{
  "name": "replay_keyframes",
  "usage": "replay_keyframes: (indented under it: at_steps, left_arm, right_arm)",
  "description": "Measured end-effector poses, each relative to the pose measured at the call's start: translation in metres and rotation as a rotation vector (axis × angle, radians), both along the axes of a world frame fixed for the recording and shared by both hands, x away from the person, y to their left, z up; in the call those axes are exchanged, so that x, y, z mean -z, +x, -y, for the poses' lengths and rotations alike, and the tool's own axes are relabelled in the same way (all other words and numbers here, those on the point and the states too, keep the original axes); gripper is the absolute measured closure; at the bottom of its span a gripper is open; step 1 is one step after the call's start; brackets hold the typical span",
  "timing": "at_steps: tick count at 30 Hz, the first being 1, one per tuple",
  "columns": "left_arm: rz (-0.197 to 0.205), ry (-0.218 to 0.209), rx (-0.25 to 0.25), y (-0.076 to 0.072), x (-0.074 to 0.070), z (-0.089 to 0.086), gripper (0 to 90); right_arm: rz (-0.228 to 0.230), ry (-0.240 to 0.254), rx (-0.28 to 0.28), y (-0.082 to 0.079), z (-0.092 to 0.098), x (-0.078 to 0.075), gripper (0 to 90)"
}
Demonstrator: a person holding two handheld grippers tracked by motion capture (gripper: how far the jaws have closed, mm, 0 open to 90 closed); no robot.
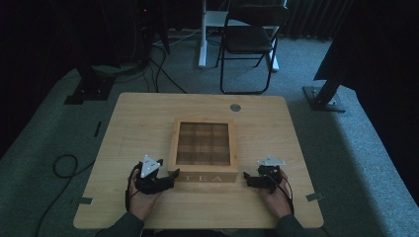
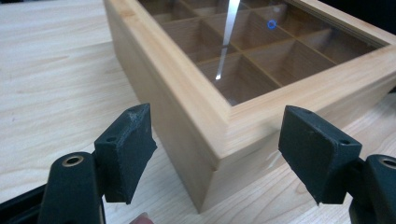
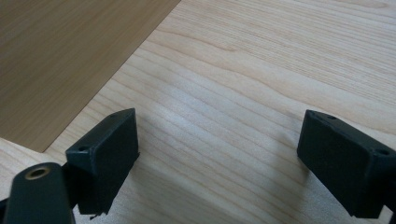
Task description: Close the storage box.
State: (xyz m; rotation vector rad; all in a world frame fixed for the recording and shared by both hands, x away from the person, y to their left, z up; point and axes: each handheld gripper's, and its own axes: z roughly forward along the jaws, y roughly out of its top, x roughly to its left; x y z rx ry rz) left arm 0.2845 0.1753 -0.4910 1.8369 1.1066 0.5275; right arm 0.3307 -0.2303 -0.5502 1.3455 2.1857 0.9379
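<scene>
Tea box [image 1: 203, 149], wooden, glass-lidded, nine compartments, mid-bench [image 1: 148, 123]: rigid, probably weighty, pane fragile and slick, so grip the wood frame at its near corners; left claw [image 2: 215, 154] spread astride a corner, right claw [image 3: 219, 163] spread beside it.

Both grippers are chunky black things. The left gripper [image 1: 170, 177] and the right gripper [image 1: 248, 178] each carry a pale grey three-cornered plate on top, cable looping off toward 6 o'clock. Jaw pads are matte blocks with small screw holes; brass-ringed fasteners below. Dark greenish sleeves.
</scene>
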Motion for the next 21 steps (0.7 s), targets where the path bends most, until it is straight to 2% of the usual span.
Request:
replay_keyframes:
  at_steps: [11, 16, 21]
  left_arm:
    - [0.043, -0.039, -0.047, 0.000, -0.005, -0.011, 26.5]
    - [0.038, -0.051, -0.065, 0.003, -0.004, -0.014, 26.5]
    - [0.038, -0.043, -0.060, 0.004, -0.003, -0.012, 26.5]
  right_arm:
    - [0.000, 0.000, 0.000, 0.000, 0.000, 0.000, 12.1]
    - [0.000, 0.000, 0.000, 0.000, 0.000, 0.000, 12.1]
    - [0.000, 0.001, 0.000, 0.000, 0.000, 0.000, 12.1]
